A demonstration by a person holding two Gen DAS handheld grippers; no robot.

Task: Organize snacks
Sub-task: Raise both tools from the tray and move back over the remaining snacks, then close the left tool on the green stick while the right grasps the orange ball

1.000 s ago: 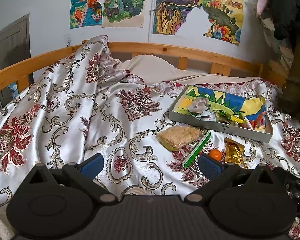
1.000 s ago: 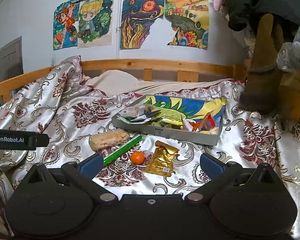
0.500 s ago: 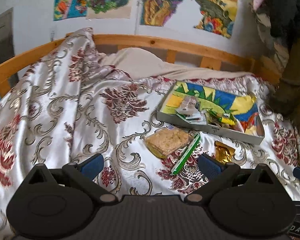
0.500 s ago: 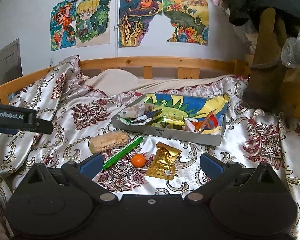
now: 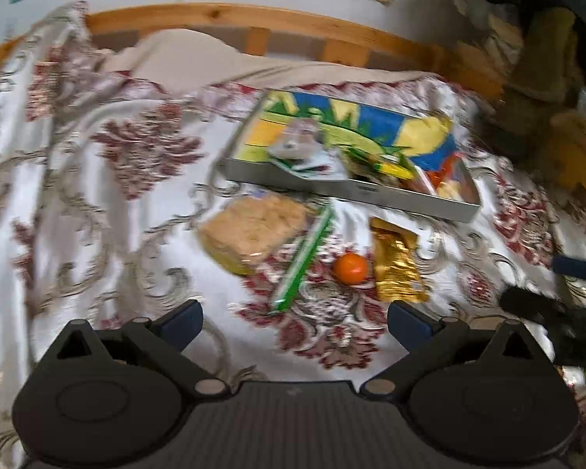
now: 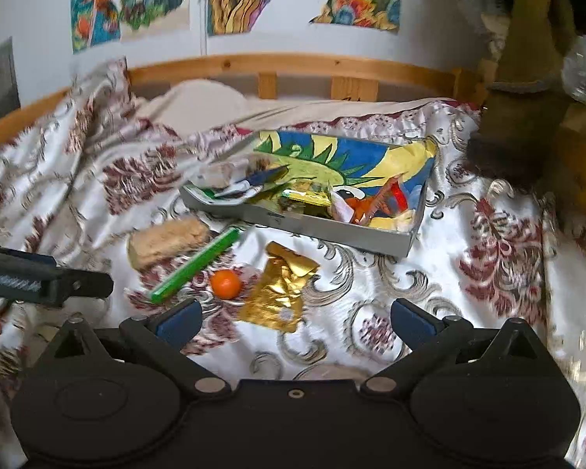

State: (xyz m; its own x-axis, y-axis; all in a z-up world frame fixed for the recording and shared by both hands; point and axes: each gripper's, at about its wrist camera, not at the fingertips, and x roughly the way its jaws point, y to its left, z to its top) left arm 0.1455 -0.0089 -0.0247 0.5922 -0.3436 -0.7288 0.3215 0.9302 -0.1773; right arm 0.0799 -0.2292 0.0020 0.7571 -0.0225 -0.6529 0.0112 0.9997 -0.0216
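Observation:
A shallow grey box (image 5: 347, 189) (image 6: 316, 230) with a colourful lining lies on the bedspread and holds several snack packets. In front of it lie a tan wrapped cake (image 5: 254, 230) (image 6: 168, 236), a green stick pack (image 5: 302, 258) (image 6: 195, 265), a small orange (image 5: 349, 269) (image 6: 225, 283) and a gold foil packet (image 5: 396, 262) (image 6: 281, 291). My left gripper (image 5: 295, 322) is open and empty, just short of the stick pack and orange. My right gripper (image 6: 295, 318) is open and empty, just short of the gold packet.
A silver and red patterned bedspread (image 5: 97, 195) covers the bed. A wooden bed rail (image 6: 293, 68) runs along the back, with a pillow (image 6: 203, 101) before it. Dark plush toys (image 6: 527, 78) stand at the right. The other gripper (image 6: 39, 281) shows at the left.
Both grippers have moved forward and down toward the loose snacks. The left view has swung right, so the snacks now sit centred. Nothing was picked up.

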